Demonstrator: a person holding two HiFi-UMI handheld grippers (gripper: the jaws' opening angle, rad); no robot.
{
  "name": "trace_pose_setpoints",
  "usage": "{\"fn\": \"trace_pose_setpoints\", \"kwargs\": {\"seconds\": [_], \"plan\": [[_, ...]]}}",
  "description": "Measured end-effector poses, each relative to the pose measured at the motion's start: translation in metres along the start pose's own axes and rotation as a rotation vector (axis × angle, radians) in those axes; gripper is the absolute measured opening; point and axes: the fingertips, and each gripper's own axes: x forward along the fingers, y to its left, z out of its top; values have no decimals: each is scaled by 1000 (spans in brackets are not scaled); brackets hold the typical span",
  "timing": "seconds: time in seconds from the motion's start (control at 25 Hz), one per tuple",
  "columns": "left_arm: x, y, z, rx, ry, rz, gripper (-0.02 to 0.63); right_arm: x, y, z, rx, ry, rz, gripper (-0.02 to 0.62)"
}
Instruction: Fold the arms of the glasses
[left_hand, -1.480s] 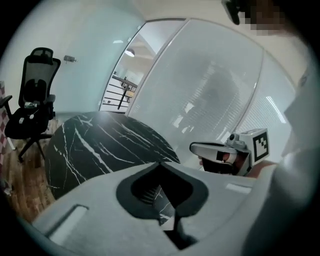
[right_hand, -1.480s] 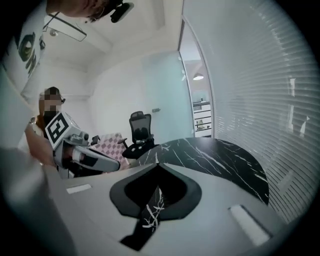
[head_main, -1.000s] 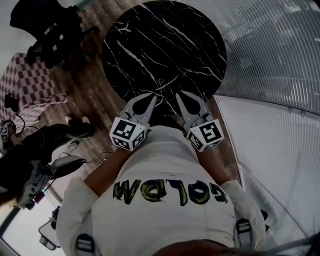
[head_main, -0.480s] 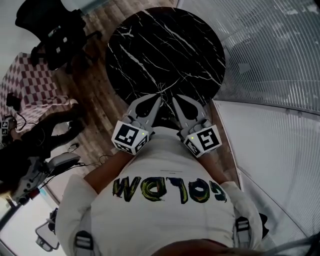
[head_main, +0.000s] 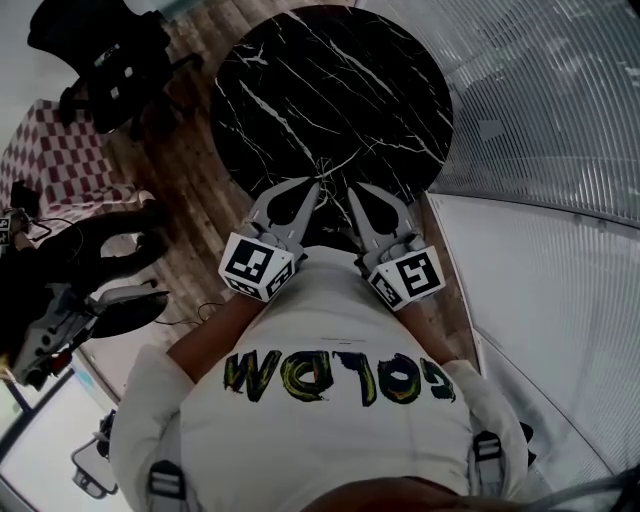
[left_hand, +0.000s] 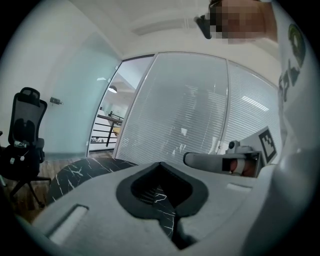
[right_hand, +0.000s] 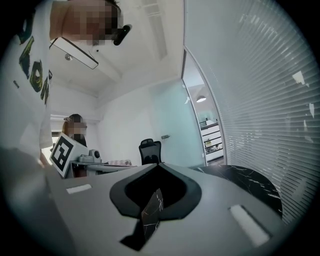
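Observation:
No glasses show in any view. In the head view my left gripper (head_main: 312, 186) and right gripper (head_main: 352, 188) are held side by side in front of my chest, over the near edge of the round black marble table (head_main: 330, 90). Both point toward the table. The left gripper (left_hand: 160, 164) has its jaws closed tip to tip, with nothing between them. The same holds for the right gripper (right_hand: 157, 165), which is shut and empty. The right gripper's body (left_hand: 222, 161) shows in the left gripper view.
A black office chair (head_main: 105, 65) stands at the table's far left, beside a checkered surface (head_main: 55, 160). A person sits at the left with equipment (head_main: 60, 330). Ribbed glass walls with blinds (head_main: 550, 110) run along the right. The floor is wood.
Both grippers have stayed near the table's near edge, only drifting slightly together and apart again. The person at the left has shifted.

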Motion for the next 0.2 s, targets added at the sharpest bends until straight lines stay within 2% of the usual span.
{"fn": "trace_pose_setpoints", "kwargs": {"seconds": [0.2], "plan": [[2,0,0,-4,3,-4,2,0,0,-1,-8,6,0,3]]}}
